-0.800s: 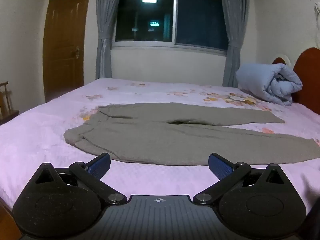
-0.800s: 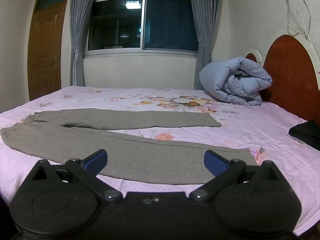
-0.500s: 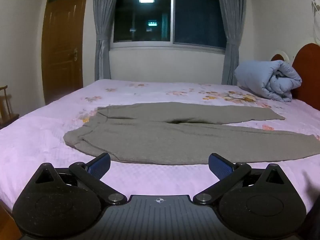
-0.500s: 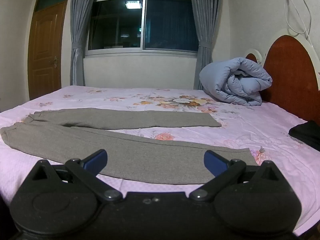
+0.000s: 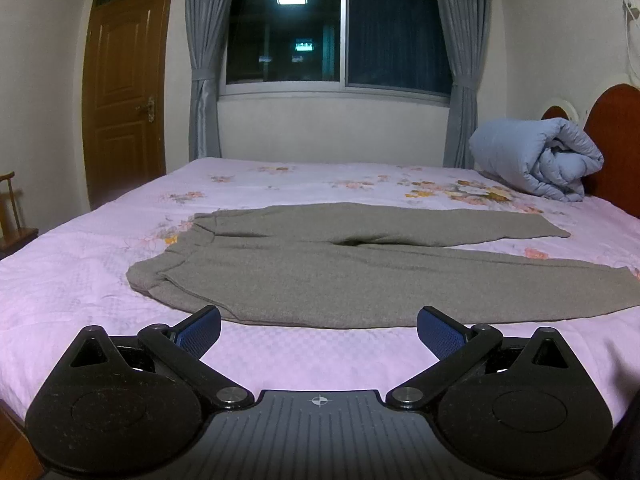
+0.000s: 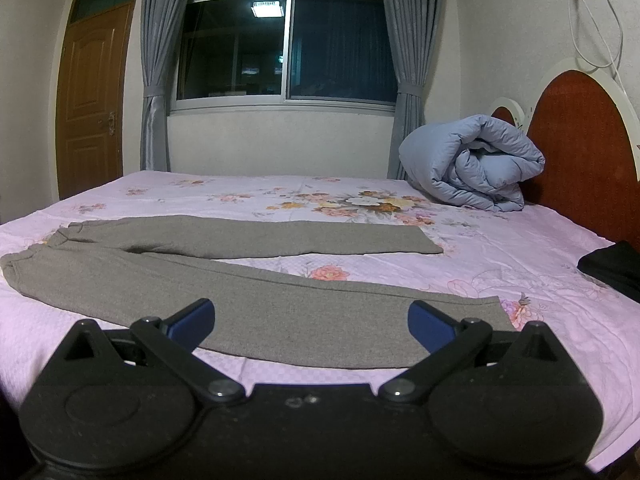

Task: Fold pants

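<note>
A: Where do the pants (image 5: 360, 268) lie?

B: Flat on the pink flowered bed (image 5: 80, 272), spread lengthwise. The waistband is at the end nearer the door (image 5: 124, 92); the two legs run toward the headboard (image 6: 580, 152). The legs part slightly, so a strip of sheet shows between them near the cuffs.

A: And seen from the right wrist?

B: The same pants (image 6: 248, 288). The near leg ends just beside the right finger of the right gripper (image 6: 311, 322); the far leg ends farther up the bed, short of the rolled blue quilt (image 6: 472, 164).

A: State of the left gripper (image 5: 319, 330)?

B: Spread wide, nothing between its blue pads (image 5: 200, 330). It hovers at the bed's near edge, beside the hip end of the pants, not touching the cloth.

A: The right one?

B: Also spread wide and empty. Its pads (image 6: 192, 320) frame the near leg's lower part; whether they touch the cloth cannot be told.

A: Anything else on the bed?

B: The quilt rests against the headboard, well apart from the pants. A dark folded item (image 6: 612, 266) lies at the bed's edge near the headboard. Behind the bed, a window (image 5: 340, 32) with grey curtains (image 5: 204, 64).
</note>
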{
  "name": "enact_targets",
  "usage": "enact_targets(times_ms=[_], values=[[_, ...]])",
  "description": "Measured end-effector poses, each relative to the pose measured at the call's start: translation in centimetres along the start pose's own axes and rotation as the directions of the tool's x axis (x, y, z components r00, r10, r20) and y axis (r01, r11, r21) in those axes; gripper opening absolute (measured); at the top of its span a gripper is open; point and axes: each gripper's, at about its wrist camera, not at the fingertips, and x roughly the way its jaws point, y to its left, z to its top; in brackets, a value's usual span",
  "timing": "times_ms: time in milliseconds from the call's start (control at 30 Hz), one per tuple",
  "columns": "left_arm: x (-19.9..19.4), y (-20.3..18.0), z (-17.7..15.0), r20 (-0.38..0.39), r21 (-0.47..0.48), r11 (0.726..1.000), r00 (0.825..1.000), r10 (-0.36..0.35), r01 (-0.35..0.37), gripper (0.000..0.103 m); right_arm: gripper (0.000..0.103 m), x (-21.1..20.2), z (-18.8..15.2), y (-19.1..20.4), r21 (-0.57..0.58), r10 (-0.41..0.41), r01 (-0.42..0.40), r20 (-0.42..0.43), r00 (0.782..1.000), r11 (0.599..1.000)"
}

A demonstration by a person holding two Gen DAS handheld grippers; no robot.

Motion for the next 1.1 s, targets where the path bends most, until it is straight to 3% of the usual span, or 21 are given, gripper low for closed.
enact_targets(times_ms=[1100], values=[[0.34,0.05,-0.12,-0.006,0.001,1.000,1.000,0.001,-0.001,0.103,0.097,0.04,0.01,0.13,0.000,0.000,0.000,-0.001,1.000,1.000]])
